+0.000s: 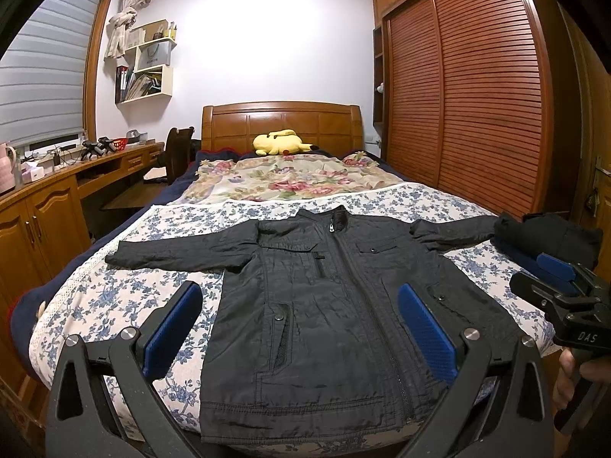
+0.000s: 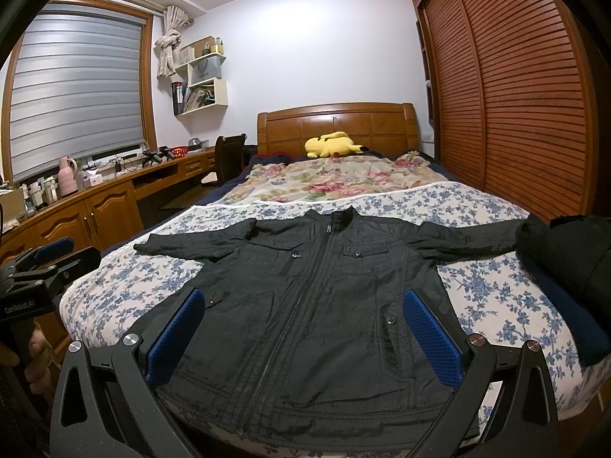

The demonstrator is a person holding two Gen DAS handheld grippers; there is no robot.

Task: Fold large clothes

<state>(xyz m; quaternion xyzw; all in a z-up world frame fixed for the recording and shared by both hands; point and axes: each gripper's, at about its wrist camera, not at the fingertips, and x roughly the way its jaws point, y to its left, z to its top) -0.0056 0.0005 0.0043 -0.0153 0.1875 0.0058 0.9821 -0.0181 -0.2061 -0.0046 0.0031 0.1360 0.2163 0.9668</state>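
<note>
Jacket (image 1: pixel 324 297) of black quilted cloth lies spread flat, front up and zipped, on the foot half of the bed (image 1: pixel 126 290), over a blue-flowered sheet. Its long axis runs along the bed: the collar points toward the wooden headboard (image 1: pixel 282 122) and the hem lies at the near edge, below both cameras. Two sleeves reach out sideways, one to each side of the bed. The left gripper (image 1: pixel 301 328) hangs above the hem with its two blue pads spread wide, holding nothing; the right gripper (image 2: pixel 301 328) is likewise spread wide and empty above the hem. Each gripper also shows at the edge of the other's view, held by a hand (image 1: pixel 573 378). One pile of dark folded clothes (image 2: pixel 569 263) sits on the bed's right edge, touching the end of the jacket's right-side sleeve. One yellow plush toy (image 1: pixel 280 143) lies against the headboard.
</note>
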